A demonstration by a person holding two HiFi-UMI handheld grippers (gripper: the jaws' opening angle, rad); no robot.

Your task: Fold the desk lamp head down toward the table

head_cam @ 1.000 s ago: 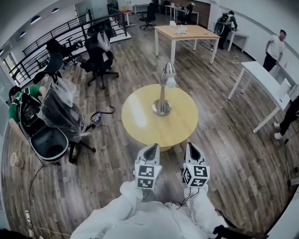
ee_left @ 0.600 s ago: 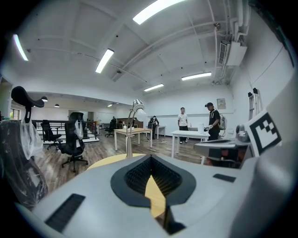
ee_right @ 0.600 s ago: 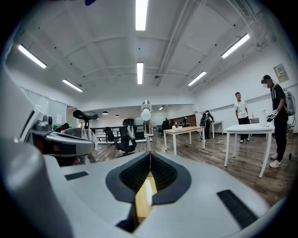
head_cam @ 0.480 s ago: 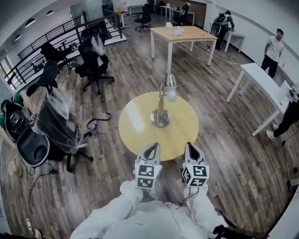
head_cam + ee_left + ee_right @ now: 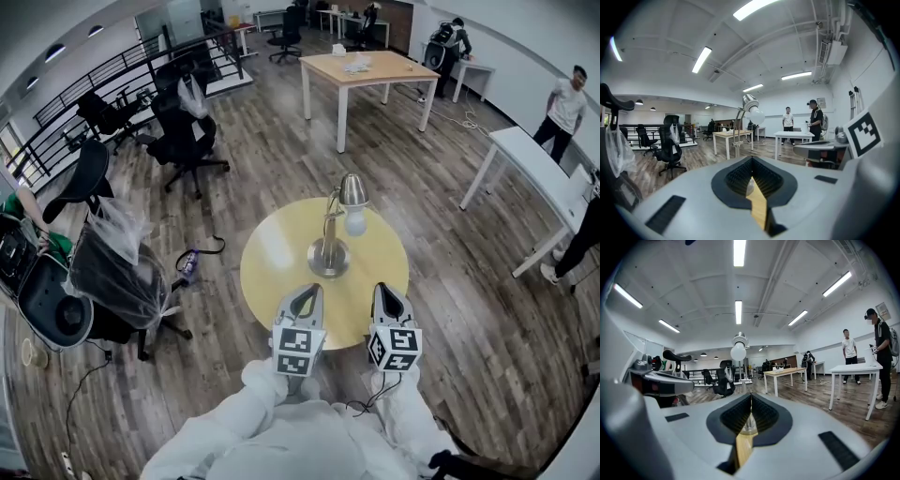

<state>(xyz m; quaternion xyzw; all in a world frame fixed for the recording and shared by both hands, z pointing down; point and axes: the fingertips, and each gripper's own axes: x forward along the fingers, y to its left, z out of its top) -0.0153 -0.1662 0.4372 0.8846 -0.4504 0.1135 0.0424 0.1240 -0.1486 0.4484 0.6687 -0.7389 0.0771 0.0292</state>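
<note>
**Both grippers closed and empty at the near edge of the round table; lamp head raised**

We note a dark wood plank floor (image 5: 450, 281) across an open office. A round yellow wooden table (image 5: 272, 258) stands in the middle of it. To its left is a black office chair draped in clear plastic (image 5: 117, 267), well apart from the table.

The silver metal desk lamp (image 5: 329, 251) sits with its round base near the table's middle. Its stem is upright. The lamp head (image 5: 353, 190) is raised at the top of the stem, clear of the tabletop, with the white round bulb (image 5: 355, 223) showing beneath it.

The left gripper (image 5: 306, 292) and the right gripper (image 5: 383, 291), both grey with marker cubes, hover side by side over the table's near edge, pointing at the lamp. We see each pair of jaws pressed together with nothing between them. Neither gripper touches the lamp.
</note>
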